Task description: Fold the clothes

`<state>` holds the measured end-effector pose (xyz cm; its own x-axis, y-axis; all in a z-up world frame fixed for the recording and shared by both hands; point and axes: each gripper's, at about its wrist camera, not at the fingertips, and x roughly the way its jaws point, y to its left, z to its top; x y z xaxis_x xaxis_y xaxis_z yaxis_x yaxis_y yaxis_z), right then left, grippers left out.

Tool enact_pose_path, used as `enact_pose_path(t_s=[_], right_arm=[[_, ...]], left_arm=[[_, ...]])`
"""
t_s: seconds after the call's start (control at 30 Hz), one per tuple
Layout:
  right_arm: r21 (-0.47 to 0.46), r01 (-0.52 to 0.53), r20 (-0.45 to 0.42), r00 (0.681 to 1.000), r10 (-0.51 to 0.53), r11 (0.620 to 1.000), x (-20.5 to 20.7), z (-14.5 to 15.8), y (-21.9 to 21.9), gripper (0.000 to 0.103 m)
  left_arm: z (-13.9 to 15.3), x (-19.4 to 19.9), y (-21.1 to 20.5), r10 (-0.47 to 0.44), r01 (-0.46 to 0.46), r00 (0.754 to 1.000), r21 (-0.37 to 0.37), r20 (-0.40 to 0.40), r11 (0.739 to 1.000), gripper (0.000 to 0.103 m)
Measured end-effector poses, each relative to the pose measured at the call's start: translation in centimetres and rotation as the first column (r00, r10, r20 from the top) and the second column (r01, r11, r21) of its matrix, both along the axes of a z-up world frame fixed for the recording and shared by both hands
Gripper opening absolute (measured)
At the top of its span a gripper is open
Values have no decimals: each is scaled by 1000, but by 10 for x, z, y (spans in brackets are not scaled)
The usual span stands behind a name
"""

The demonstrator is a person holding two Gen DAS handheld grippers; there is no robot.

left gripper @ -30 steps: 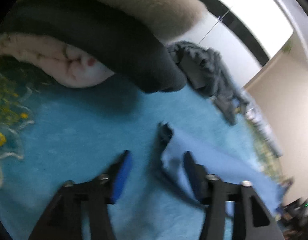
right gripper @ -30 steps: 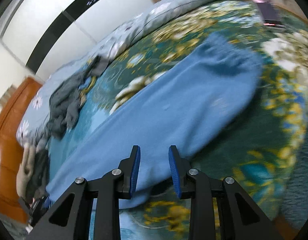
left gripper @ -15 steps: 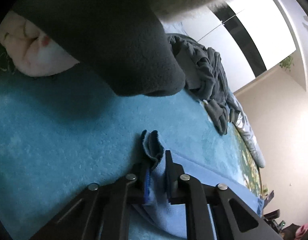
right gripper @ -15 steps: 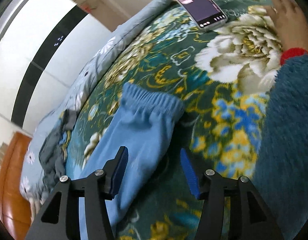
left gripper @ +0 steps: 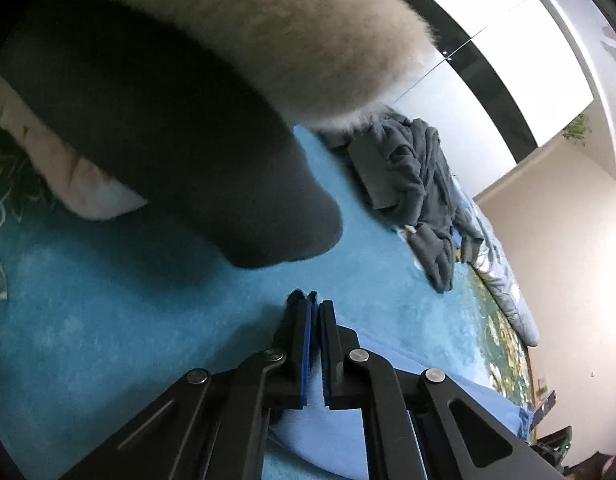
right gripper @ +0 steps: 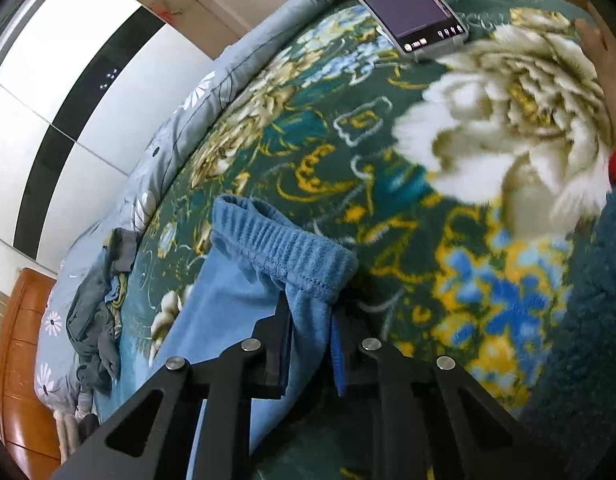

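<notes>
Closing right tongs (right gripper: 311,344) on blue trousers (right gripper: 244,300) by the waistband, at six o'clock on the flowered blanket (right gripper: 327,128). Left tongs (left gripper: 316,344) clamped shut on the other end. Could slip free: thick elastic, shallow bite.

You see light blue trousers (right gripper: 244,292) with a ribbed waistband on a dark green blanket (right gripper: 308,128) patterned with cream, yellow and blue flowers. Your grippers' black fingers (left gripper: 296,344) carry blue pads. A grey garment (left gripper: 407,172) lies crumpled.
</notes>
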<state>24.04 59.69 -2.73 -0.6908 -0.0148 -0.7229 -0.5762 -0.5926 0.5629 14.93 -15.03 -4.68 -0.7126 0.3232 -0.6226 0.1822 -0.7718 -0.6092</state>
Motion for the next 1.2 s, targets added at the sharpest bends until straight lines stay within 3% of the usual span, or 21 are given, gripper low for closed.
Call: enact_pose_path(t_s=[0.1,0.17,0.23,0.4,0.47,0.53,0.67,0.8,0.87,0.9,0.93,1.07,1.13,1.2], right_arm=[[34,-11,-8,1000,11,999,5,12,-4,25],[93,-7,-21,1000,9,996,10,26,-10,43],[171,-19,-55,998,29,985,16,44,-23,54],[296,-86,-85,990,116,951,17,72,-56,59],[297,-132,-92,982,165,946,11,74,-69,60],[284,-174,-92,974,207,943,9,70,-83,60],[257,-253,-87,955,283,933,5,58,-111,60],[239,-306,-73,941,331,922,2,47,-131,60],[229,-326,-68,935,349,917,1,42,-138,60],[223,-331,-68,933,353,917,2,40,-140,60],[218,-331,-67,933,352,918,3,38,-140,60],[205,-323,-63,938,342,924,9,34,-137,60],[203,-313,-61,942,331,928,12,33,-133,60],[194,-296,-65,947,313,935,15,32,-128,60]], left_arm=[[16,1,10,-31,30,999,-46,-31,998,4],[25,0,16,-52,48,998,-84,-35,995,4],[30,1,18,-48,44,998,-110,-32,993,4],[28,14,-1,4,-6,1000,-124,-15,992,6],[20,19,-10,16,-13,999,-112,28,994,16],[9,27,-16,26,-20,997,-77,73,997,44],[-15,45,-17,-19,12,993,58,121,998,54],[-21,51,-12,-18,13,995,62,97,998,51],[-23,47,-6,-40,34,995,58,97,998,37],[-24,46,-4,-42,36,994,61,98,997,17],[-26,45,-2,-38,31,994,67,99,997,11],[-7,47,5,-35,33,999,47,42,998,7],[22,49,18,-82,84,995,32,-48,996,7],[53,47,43,-164,168,976,15,-144,986,7]])
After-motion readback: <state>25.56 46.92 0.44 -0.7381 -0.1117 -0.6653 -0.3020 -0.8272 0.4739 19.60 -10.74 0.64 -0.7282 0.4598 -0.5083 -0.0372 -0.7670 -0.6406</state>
